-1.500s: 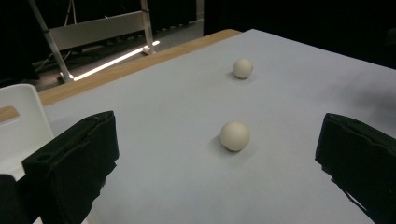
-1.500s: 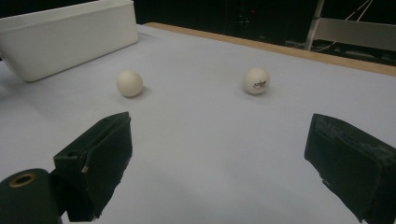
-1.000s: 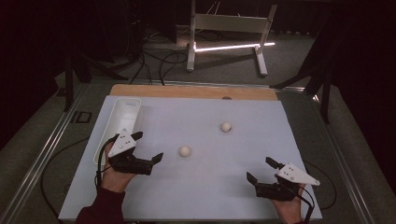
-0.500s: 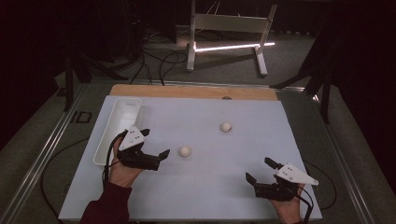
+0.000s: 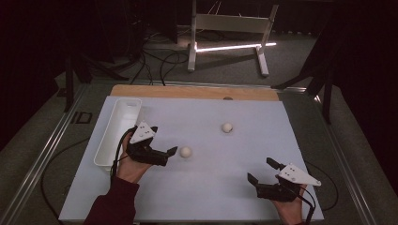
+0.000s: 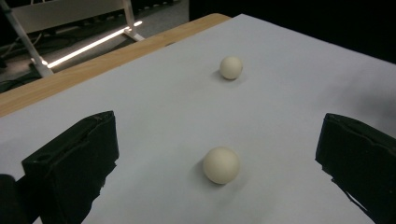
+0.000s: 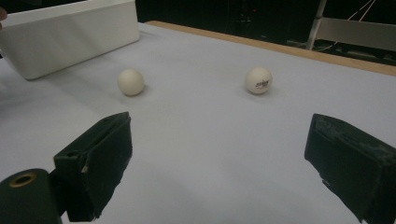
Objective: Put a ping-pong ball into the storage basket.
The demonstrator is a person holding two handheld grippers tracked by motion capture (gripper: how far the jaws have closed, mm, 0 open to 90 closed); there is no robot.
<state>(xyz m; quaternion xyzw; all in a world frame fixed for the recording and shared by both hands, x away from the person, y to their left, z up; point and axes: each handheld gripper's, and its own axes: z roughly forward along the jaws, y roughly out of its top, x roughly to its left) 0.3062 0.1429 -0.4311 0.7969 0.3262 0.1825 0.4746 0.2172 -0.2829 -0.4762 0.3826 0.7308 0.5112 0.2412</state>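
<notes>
The white tray (image 7: pixel 70 37) (far end) runs off the frame's top-left.

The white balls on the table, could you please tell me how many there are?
2. One ball lies just ahead of the left hand-held gripper; the other ball lies farther back, near the sheet's middle. The inside of the white tray is only partly visible.

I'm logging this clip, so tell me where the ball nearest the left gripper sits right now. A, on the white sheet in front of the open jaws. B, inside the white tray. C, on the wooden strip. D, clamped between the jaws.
A: the near ball rests on the white sheet ahead of the left gripper, its jaws wide apart and not touching it.
</notes>
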